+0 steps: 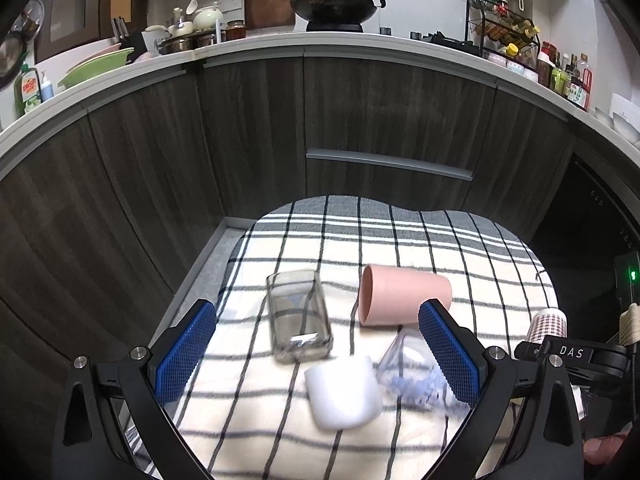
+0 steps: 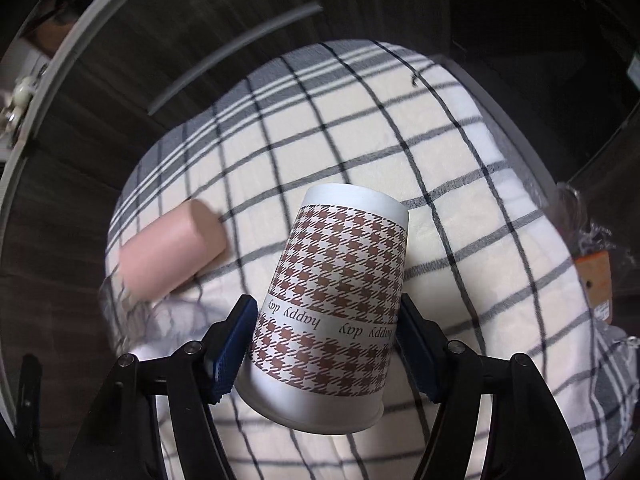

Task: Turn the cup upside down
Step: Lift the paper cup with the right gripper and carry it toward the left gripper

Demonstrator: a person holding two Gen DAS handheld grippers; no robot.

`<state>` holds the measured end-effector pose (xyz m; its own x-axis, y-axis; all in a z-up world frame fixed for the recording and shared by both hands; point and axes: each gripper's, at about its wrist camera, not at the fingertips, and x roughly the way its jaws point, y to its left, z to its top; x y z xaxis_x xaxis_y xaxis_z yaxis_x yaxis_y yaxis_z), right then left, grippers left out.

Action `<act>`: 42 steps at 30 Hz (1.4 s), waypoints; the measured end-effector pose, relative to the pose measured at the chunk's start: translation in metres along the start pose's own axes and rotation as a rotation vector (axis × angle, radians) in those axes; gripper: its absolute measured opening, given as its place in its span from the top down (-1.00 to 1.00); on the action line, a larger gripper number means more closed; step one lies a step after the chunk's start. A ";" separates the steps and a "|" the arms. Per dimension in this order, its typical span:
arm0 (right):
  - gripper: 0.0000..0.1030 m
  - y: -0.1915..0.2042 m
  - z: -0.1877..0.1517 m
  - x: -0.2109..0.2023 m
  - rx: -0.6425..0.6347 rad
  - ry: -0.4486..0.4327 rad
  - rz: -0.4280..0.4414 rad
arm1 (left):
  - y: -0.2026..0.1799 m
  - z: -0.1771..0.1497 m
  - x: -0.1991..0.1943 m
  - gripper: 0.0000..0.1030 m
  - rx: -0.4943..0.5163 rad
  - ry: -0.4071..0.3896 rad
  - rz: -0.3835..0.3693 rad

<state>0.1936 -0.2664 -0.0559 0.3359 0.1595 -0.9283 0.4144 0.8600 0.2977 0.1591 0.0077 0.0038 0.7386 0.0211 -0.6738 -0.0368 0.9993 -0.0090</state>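
Dark wood-grain cabinets [image 1: 360, 120] fill the background, and in front of them a plaid cloth [image 1: 420, 240] in white with grey-black lines covers the table. On that cloth, in the left wrist view, four things lie on their sides: a pink cup [image 1: 404, 300] with its open mouth facing left, a clear square glass jar [image 1: 298, 316] beside it to the left, a white cup [image 1: 344, 392] nearer the camera, and a clear plastic cup with blue print [image 1: 412, 376] just right of the white one. The left tongs [image 1: 318, 356] are spread wide, blue pads far apart, gripping nothing; the white cup and the plastic cup sit between the pads in the view, whether touching is hard to say.

Over to the right tongs [image 2: 326, 344]: they're clamped on the paper cup [image 2: 336, 292], a white cup with a brown houndstooth pattern and "happy day" lettering reading upside down. A blue pad presses each side of its body. The cup is held above the cloth, tilted, wide rim toward the camera and narrow base pointing away. The pink cup [image 2: 172, 252] lies off to its left, apart from it
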 end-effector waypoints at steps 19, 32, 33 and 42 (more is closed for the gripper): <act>-0.34 0.080 -0.147 0.022 -0.379 0.292 0.059 | 0.090 -0.089 -0.053 -1.00 -0.041 0.105 0.084; -0.52 0.089 -0.174 0.046 -0.445 0.328 -0.006 | 0.092 -0.101 -0.052 -1.00 -0.061 0.139 0.061; -0.61 0.089 -0.175 0.042 -0.443 0.318 -0.002 | 0.092 -0.100 -0.051 -1.00 -0.061 0.141 0.058; -0.65 0.073 -0.156 0.001 -0.391 0.221 0.053 | 0.077 -0.092 -0.045 -1.00 -0.053 0.200 0.015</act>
<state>0.0921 -0.1284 -0.0698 0.1418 0.2711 -0.9521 0.0368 0.9597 0.2787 0.0610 0.0809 -0.0348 0.5892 0.0238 -0.8076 -0.0858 0.9958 -0.0333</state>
